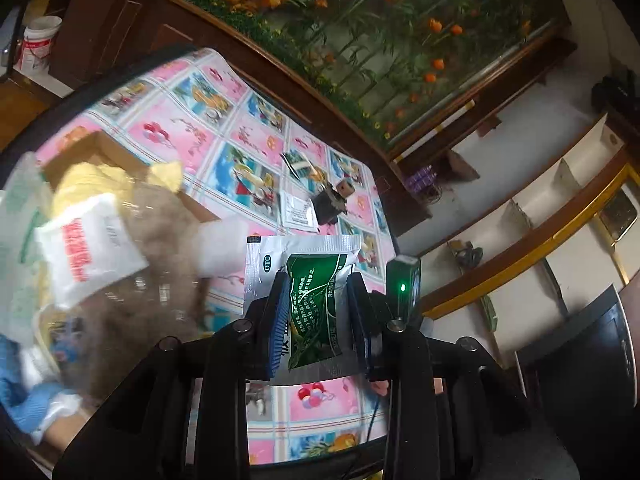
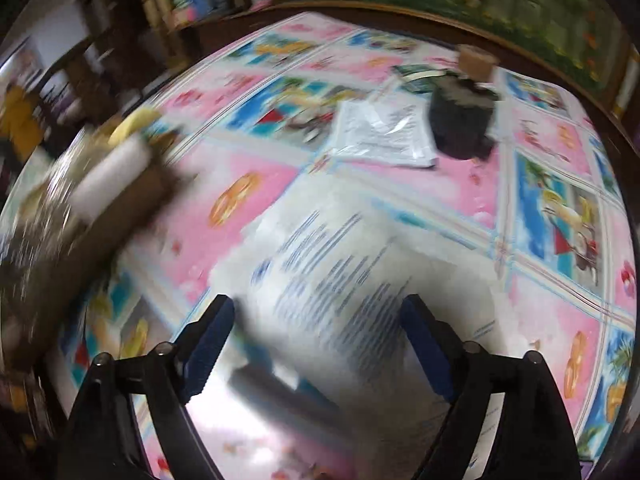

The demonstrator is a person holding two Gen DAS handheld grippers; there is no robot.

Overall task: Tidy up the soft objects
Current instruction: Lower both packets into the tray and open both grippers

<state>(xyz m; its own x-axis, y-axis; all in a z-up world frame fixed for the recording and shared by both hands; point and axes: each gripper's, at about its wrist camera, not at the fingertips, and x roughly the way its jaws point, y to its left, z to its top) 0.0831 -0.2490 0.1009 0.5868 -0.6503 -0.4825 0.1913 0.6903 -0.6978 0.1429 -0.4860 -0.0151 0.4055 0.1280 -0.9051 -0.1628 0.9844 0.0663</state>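
Note:
My left gripper [image 1: 318, 312] is shut on a green and silver medicine sachet [image 1: 308, 280] and holds it above the patterned tablecloth [image 1: 240, 140]. To its left a cardboard box [image 1: 108, 152] holds yellow cloth, a white packet with red print [image 1: 88, 248] and clear plastic. My right gripper [image 2: 316, 344] is open, its jaws wide apart over a large white packet with blue print [image 2: 340, 272] lying on the cloth. The box shows blurred at the left of the right wrist view [image 2: 100, 200].
A flat silver sachet [image 2: 380, 132], a black object [image 2: 460, 120] with a small cardboard cube [image 2: 476, 60] and a green packet [image 2: 416, 76] lie at the far side of the table. A dark wooden cabinet [image 1: 280, 76] runs behind the table.

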